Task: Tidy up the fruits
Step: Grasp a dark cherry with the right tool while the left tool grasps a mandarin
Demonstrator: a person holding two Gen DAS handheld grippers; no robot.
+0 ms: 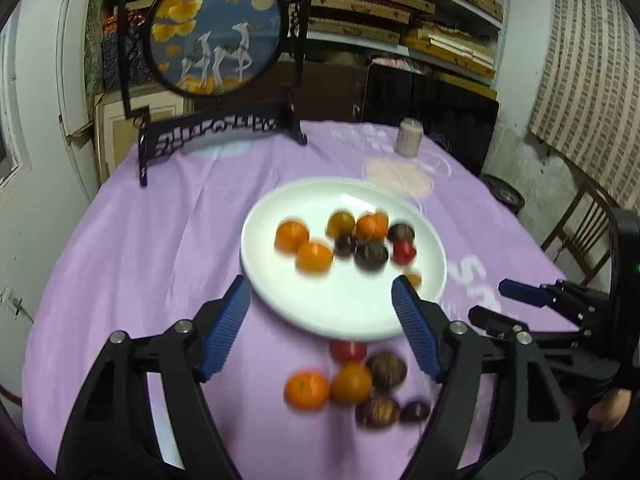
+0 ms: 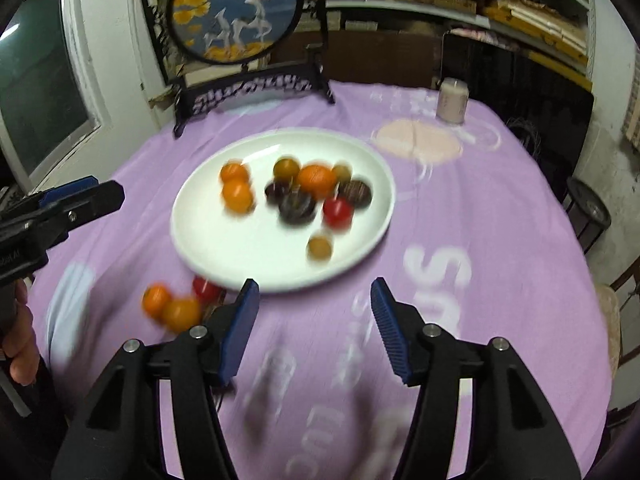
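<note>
A white plate (image 1: 280, 292) on the purple tablecloth holds several small fruits: orange ones (image 1: 314, 256), dark ones (image 1: 371, 255) and a red one (image 1: 404, 251). The plate also shows in the right wrist view (image 2: 224, 248). Several loose fruits lie on the cloth before the plate: orange ones (image 1: 307, 391), a red one (image 1: 348, 350) and dark ones (image 1: 386, 369). My left gripper (image 1: 322, 298) is open and empty above the plate's near rim. My right gripper (image 2: 314, 292) is open and empty, to the right of the loose fruits (image 2: 180, 312).
A round painted screen on a black stand (image 1: 218, 28) stands at the back of the table. A small pale jar (image 1: 409, 137) sits at the back right. Shelves with boxes are behind. A wooden chair (image 1: 580, 236) is at the right.
</note>
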